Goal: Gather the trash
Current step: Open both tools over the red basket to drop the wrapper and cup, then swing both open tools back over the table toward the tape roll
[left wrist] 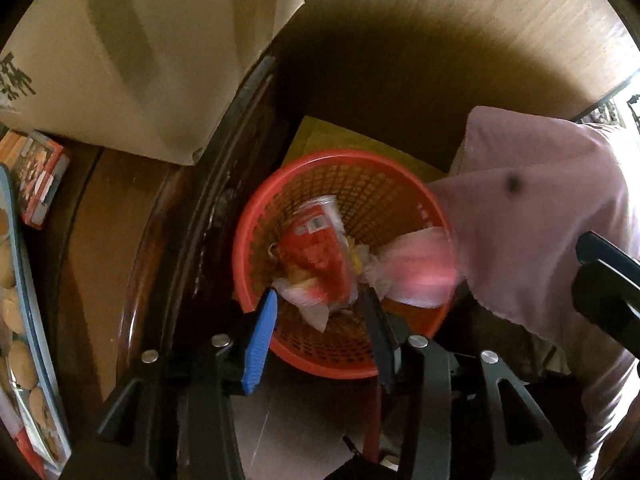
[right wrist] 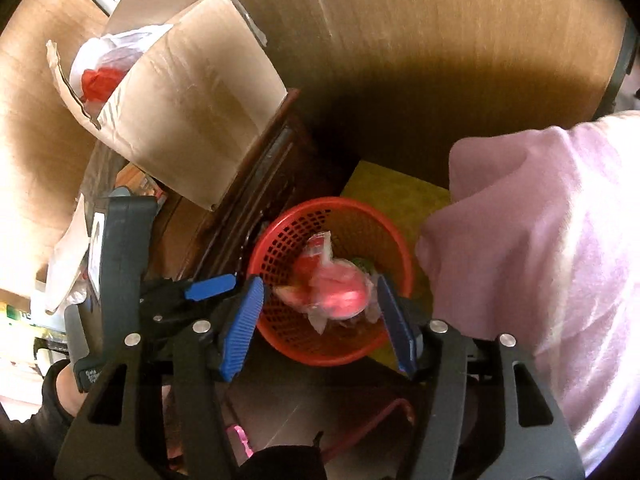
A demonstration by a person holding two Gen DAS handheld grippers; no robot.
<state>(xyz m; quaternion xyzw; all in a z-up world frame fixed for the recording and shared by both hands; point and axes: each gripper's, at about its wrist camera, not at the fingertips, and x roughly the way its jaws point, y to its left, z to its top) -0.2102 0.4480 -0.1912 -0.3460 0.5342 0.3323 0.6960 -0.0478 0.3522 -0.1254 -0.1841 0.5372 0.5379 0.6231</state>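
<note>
A red mesh trash basket (left wrist: 400,184) stands on the floor beside a dark wooden table; it also shows in the right wrist view (right wrist: 288,240). Inside lie a red-labelled clear plastic wrapper (left wrist: 320,248) and crumpled white and pink plastic (left wrist: 416,268), blurred in the right wrist view (right wrist: 340,292). My left gripper (left wrist: 320,304) is open and empty just above the basket's near rim. My right gripper (right wrist: 320,292) is open and empty above the basket. The left gripper's blue finger (right wrist: 208,286) shows to its left.
A large cardboard box (left wrist: 140,60) sits on the dark table (left wrist: 120,240), with plastic bags in it (right wrist: 108,60). Snack packages (left wrist: 36,184) and a biscuit tray (left wrist: 20,320) lie at the table's left. My pink-clothed body (right wrist: 540,240) fills the right. A yellow mat (left wrist: 320,136) lies under the basket.
</note>
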